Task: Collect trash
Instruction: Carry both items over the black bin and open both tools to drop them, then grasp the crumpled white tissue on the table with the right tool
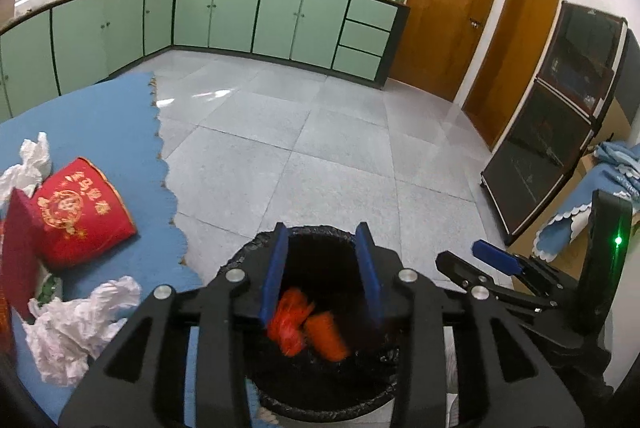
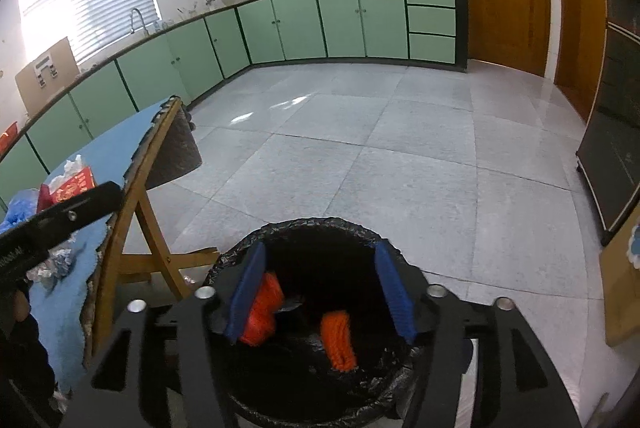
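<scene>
While both claws, left (image 1: 322,268) and right (image 2: 322,292), hang spread wide and empty over the black-lined trash bin (image 2: 240,256), two orange scraps (image 2: 339,344) lie inside.

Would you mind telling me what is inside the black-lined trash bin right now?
Inside the trash bin lie two orange pieces, blurred, resting on the black bag liner. Both open grippers, left and right, hover above. The grippers' bodies cover the bin's near part, so more may lie there.
</scene>
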### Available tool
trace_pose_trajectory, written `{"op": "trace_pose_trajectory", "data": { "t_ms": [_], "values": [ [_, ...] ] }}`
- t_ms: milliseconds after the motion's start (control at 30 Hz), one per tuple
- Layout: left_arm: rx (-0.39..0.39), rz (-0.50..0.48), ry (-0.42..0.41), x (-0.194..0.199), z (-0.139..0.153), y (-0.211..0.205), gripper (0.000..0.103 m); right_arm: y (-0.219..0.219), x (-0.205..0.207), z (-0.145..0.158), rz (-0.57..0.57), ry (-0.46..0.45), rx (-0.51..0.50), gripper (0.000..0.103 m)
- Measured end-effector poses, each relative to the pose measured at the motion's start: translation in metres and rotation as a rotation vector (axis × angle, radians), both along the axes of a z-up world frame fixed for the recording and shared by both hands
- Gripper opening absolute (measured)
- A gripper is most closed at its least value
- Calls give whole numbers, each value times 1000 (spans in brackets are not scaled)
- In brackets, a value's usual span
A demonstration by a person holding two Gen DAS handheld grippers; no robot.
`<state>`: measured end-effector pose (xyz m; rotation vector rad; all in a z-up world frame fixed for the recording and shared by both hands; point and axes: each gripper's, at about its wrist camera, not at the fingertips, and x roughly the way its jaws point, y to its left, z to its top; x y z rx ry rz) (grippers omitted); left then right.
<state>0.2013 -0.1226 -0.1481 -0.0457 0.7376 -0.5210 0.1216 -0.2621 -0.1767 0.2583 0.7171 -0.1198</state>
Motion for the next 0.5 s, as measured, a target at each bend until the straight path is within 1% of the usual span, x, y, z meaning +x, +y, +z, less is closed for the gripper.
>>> {"op": "trace_pose_trajectory", "data": {
  "t_ms": [33,67,100,133,200,233,333,400,500],
  "values": [
    [-4,6,-6,-1,4,4,38,3,-2,4,-5,-11,-7,73],
    [-6,13,-15,-3,8,8,41,5,-3,8,-7,-19,-15,80],
    [-5,25,-34,-6,13,13,50,7,-5,12,-7,-28,-22,86],
    [-2,37,-54,-9,19,18,57,11,-7,17,-6,-41,-28,89],
    [14,69,-111,-19,31,30,63,16,-10,25,-1,-65,-38,95],
    [25,87,-135,-23,38,38,68,23,-11,31,5,-81,-43,97],
    [40,151,-175,-34,52,64,77,39,-13,44,29,-112,-34,97],
    [51,213,-195,-42,60,87,81,54,-13,53,54,-136,-17,97],
    [67,293,-212,-52,69,118,82,82,-11,63,107,-167,-15,97]
  ]
}}
